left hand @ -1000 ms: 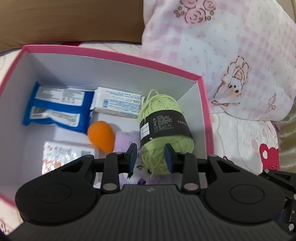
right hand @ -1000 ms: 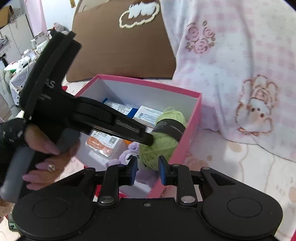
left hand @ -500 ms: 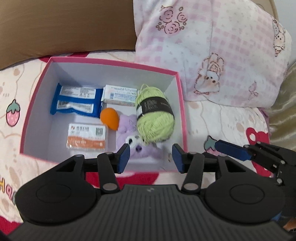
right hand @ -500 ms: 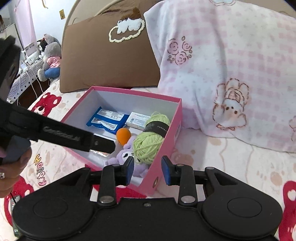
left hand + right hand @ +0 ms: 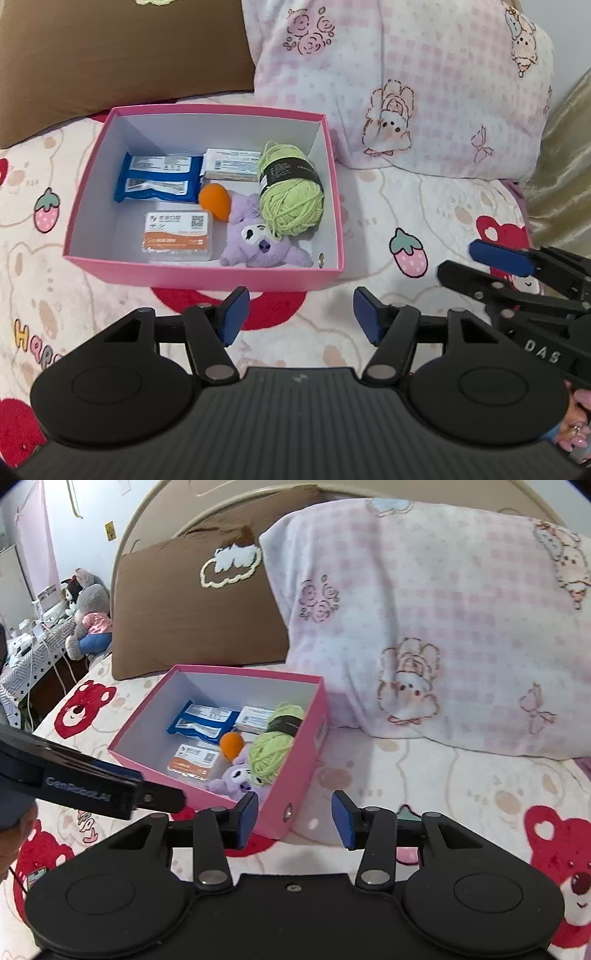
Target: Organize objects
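- The box sits on the bed, in front of the brown cushion and the pink pillow. The bedding is soft, so a push on the near wall could tip or slide it.
- The blue packet lies flat at the back left of the box, touching the white carton beside it. Both look settled, with little risk unless the box gets knocked.
- The orange-and-white pack lies flat near the front wall. It is clear of the rest and looks safe.
- The orange egg leans on the plush. It is round, so a jolt could send it rolling across the floor of the box.
- The yarn rests against the right wall and partly on the plush. It sits high, and a bump could roll it off or pull a loose strand free.
- The left tongs hang over the bed just in front of the box, with the jaws opening and nothing between them. A low swing back could catch the near wall.
- The right tongs stand near the box's front right corner, jaws also opening and empty. That corner lies just beyond the left blue pad, so it is the likeliest thing to get clipped.
- In the left view the two tools sit close together, so they could knock into each other.
- Everything I can see is already in the box, and the job looks about done.
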The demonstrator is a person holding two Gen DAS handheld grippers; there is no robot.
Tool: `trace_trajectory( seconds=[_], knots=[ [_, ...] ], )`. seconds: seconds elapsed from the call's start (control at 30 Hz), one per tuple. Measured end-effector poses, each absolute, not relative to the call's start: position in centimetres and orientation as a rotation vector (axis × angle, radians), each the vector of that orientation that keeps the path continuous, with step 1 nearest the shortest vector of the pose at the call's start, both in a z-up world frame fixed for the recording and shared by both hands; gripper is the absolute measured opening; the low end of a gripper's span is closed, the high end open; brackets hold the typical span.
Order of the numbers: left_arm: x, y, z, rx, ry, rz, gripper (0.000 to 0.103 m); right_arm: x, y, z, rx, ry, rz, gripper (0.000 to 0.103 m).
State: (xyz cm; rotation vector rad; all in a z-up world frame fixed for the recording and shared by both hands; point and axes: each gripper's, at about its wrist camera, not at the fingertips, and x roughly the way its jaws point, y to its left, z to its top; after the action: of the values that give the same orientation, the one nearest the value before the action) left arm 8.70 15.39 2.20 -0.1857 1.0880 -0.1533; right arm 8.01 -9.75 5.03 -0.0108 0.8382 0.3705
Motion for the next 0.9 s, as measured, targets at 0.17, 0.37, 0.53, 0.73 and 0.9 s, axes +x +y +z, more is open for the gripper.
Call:
trace_trajectory(
  seconds=[0.17, 0.37, 0.53, 0.73, 0.9],
  knots=[
    [7.3, 14.8, 3.0, -0.165, 1.056, -0.15, 0.062, 7.3, -10.6, 5.1, -0.008, 0.843, 0.317, 0.055],
    [6.2, 14.2, 3.4, -0.147, 1.031, -0.138, 0.067, 6.7, -11.2, 4.6, -0.015, 0.861, 0.27, 0.059],
    [5.5, 13.5, 3.1, -0.107, 1.011, -0.108, 0.075, 6.1, -11.5, 4.1, -0.031, 0.873, 0.234, 0.065],
    [5.0, 12.7, 2.2, -0.099, 1.027, -0.108, 0.079, 5.0, -11.9, 4.1, -0.057, 0.868, 0.201, 0.078],
    [4.2, 11.8, 2.2, -0.071, 1.013, -0.102, 0.092, 4.3, -12.6, 4.2, -0.031, 0.87, 0.17, 0.092]
  ],
)
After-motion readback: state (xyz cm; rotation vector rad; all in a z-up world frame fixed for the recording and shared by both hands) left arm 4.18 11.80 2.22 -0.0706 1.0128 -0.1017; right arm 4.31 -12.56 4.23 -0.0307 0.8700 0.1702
